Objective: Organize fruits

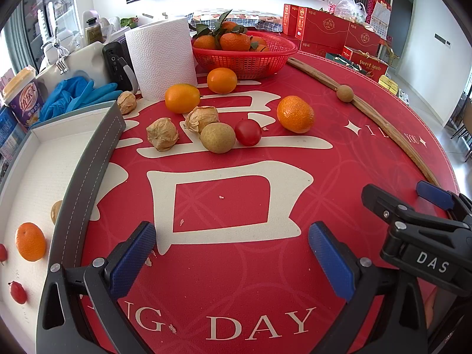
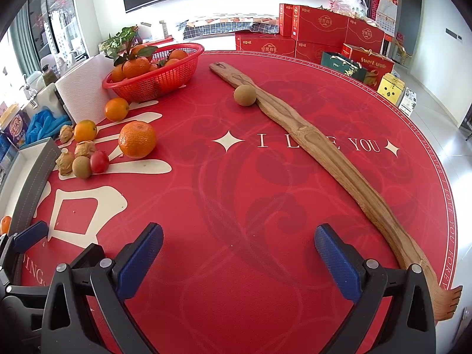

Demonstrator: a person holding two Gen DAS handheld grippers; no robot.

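Loose fruit lies on the red mat: a mandarin (image 1: pixel 295 114) (image 2: pixel 137 139), a cherry tomato (image 1: pixel 248 132) (image 2: pixel 99 161), a brown longan (image 1: pixel 218 137) (image 2: pixel 81 167), two kumquats (image 1: pixel 182 98) (image 1: pixel 221 80), several papery physalis (image 1: pixel 162 134) and a second longan (image 1: pixel 345 93) (image 2: pixel 244 95) by the wooden stick. A white tray (image 1: pixel 38 159) at the left holds a kumquat (image 1: pixel 30 241), red fruits (image 1: pixel 17 292) and a longan. My left gripper (image 1: pixel 231 256) is open and empty over the mat. My right gripper (image 2: pixel 239 262) is open and empty, and shows in the left wrist view (image 1: pixel 413 203).
A red basket (image 1: pixel 244 56) (image 2: pixel 153 76) of leafy mandarins stands at the back beside a paper towel roll (image 1: pixel 162 56). A long wooden back scratcher (image 2: pixel 318 159) lies across the right side. Blue gloves (image 1: pixel 76 94), a cup and red gift boxes (image 2: pixel 318 29) surround the table.
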